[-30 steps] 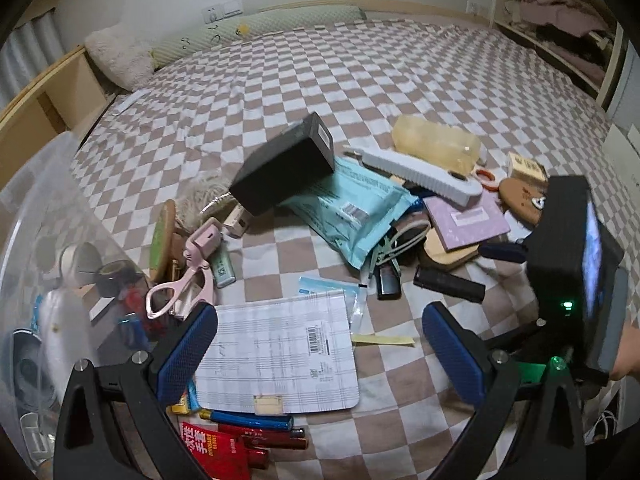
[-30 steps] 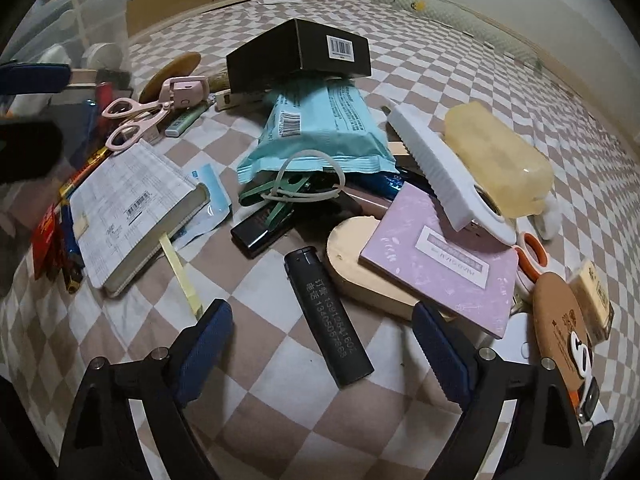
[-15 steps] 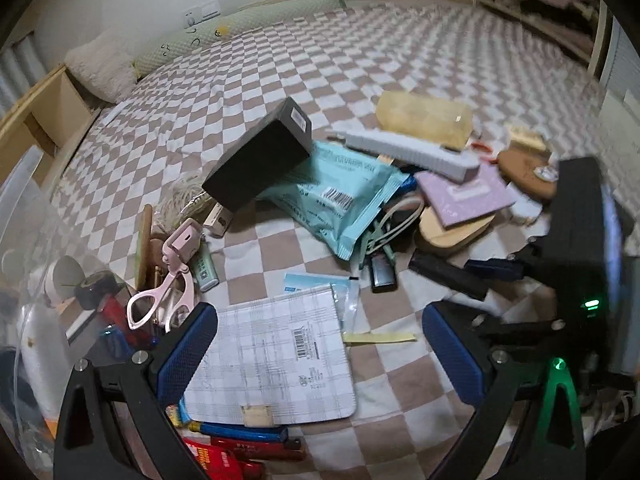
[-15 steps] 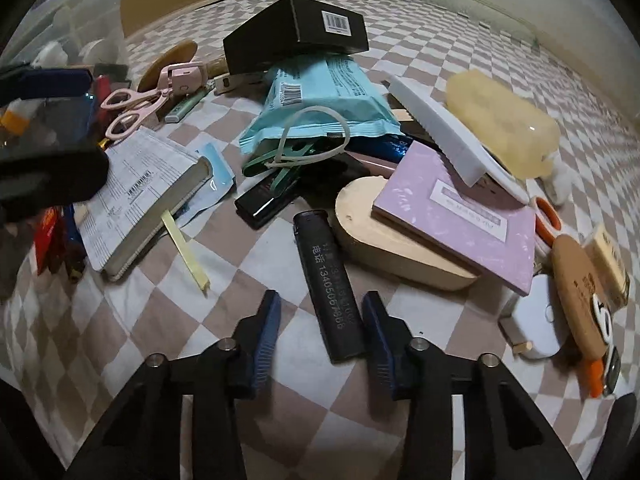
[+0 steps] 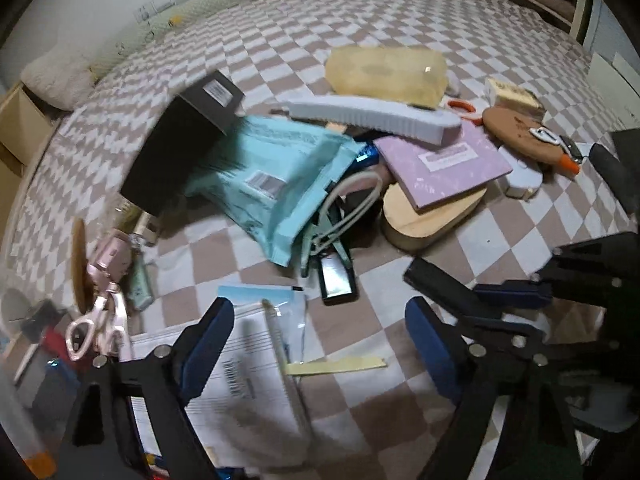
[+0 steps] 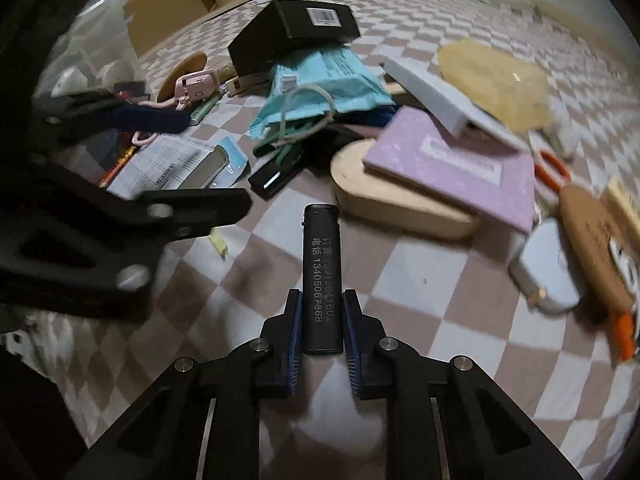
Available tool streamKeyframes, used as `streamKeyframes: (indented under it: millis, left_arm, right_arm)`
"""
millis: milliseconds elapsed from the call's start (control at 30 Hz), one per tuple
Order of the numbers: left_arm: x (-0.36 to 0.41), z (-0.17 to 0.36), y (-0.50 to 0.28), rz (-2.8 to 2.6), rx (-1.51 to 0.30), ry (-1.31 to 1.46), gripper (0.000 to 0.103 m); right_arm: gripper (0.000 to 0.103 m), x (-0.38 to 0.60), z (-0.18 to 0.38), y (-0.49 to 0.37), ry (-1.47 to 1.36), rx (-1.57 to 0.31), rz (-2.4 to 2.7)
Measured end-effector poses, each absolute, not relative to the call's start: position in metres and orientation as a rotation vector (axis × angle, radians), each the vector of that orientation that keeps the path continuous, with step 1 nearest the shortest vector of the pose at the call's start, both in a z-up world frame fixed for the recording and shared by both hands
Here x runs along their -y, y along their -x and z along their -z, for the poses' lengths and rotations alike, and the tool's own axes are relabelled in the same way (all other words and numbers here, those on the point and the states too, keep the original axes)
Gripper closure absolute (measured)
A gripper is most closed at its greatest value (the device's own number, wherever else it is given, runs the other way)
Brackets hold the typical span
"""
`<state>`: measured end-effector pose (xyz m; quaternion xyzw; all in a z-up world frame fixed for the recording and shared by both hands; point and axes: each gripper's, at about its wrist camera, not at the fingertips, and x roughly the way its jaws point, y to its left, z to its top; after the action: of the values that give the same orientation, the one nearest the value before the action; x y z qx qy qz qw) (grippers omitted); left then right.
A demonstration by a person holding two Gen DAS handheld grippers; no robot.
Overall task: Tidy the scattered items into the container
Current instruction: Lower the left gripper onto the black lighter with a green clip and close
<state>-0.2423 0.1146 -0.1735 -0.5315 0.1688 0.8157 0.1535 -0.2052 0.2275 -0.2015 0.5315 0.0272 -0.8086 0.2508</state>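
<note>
1. Black lighter (image 6: 322, 276), printed with white digits, lay lengthwise between the blue pads (image 6: 295, 336) of the right gripper (image 6: 322, 334), which was clamped on its near end; its far end pointed at the pile on the checked bedspread (image 6: 420, 280).
2. Whether the lighter was lifted or resting on the bedspread could not be told.
3. Clear container (image 6: 94, 60) sat at the bed's left edge, partly cut off by the left gripper's frame; its contents were blurred.
4. Left gripper (image 5: 320, 348) hovered over the white book (image 5: 240, 384), jaws closing, pads not pressing on it; the book's near end was hidden behind the fingers (image 5: 208, 344).
5. Left-wrist view was motion-blurred, labels unreadable.
6. Just past the lighter's tip: wooden oval box (image 6: 400, 204) with the purple card (image 6: 452, 168) lying on it.
7. White brush (image 6: 440, 96) leaned over the purple card, yellow translucent case (image 6: 492, 80) behind it.
8. Teal pouch (image 6: 328, 80) sat mid-pile, black box (image 6: 292, 36) tilted on its far end, white loop cord (image 6: 304, 116) on its near end.
9. Pink scissors (image 5: 102, 304) lay near the container, beside the book.
10. Brown bear-face item (image 6: 600, 248) and white round case (image 6: 546, 268) sat toward the bed's right side, edges blurred.
</note>
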Motion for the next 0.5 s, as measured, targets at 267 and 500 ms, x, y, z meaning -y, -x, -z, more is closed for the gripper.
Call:
streamKeyframes:
  millis: [267, 500]
  left_arm:
    - [-0.118, 0.179, 0.256, -2.36, -0.486, 1.499, 0.028]
    - [-0.128, 0.195, 0.264, -2.307, -0.541, 1.525, 0.049]
  right_arm:
    - [0.083, -0.238, 0.203, 0.194, -1.429, -0.048, 2.174]
    - [0.083, -0.244, 0.203, 0.192, -1.417, -0.02, 2.166]
